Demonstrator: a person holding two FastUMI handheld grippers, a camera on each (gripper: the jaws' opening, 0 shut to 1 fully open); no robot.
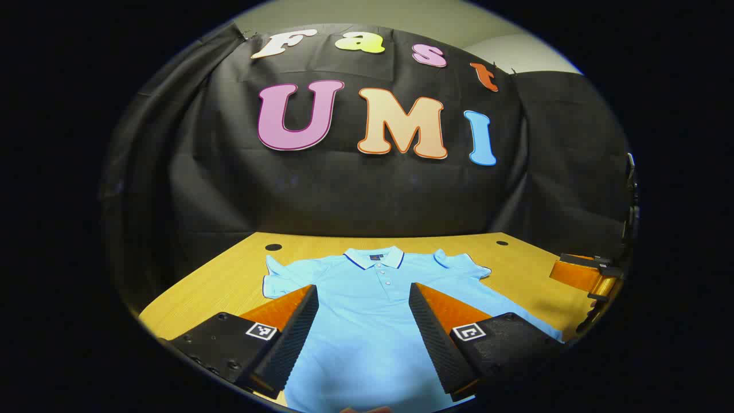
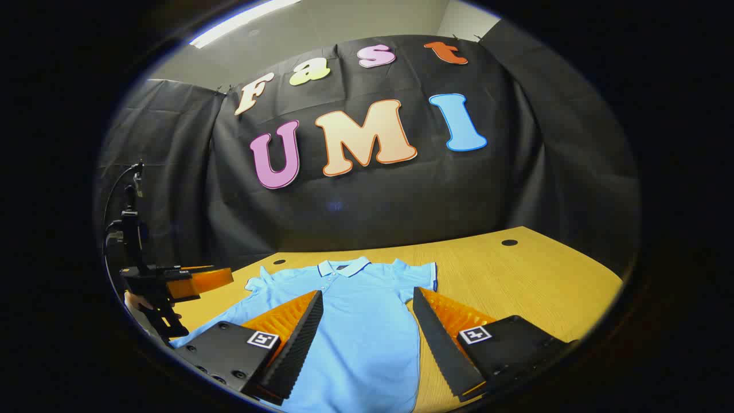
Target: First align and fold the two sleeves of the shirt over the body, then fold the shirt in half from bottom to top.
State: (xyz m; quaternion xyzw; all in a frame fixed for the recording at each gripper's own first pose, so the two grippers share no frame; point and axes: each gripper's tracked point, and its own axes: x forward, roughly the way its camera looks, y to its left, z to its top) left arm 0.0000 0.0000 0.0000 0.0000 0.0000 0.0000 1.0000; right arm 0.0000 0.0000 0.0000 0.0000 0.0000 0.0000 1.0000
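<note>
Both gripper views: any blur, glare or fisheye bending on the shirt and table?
Left gripper view: shirt sharp and evenly lit, no glare; table edges bow. Right gripper view: table far edge curves strongly, ceiling light blows out, shirt crisp.

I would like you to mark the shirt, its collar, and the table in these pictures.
shirt point(image 1: 367, 332): left gripper view, on the chest panel.
collar point(image 1: 375, 256): left gripper view, on the collar's middle.
table point(image 2: 516, 281): right gripper view, on bare wood right of the shirt.
</note>
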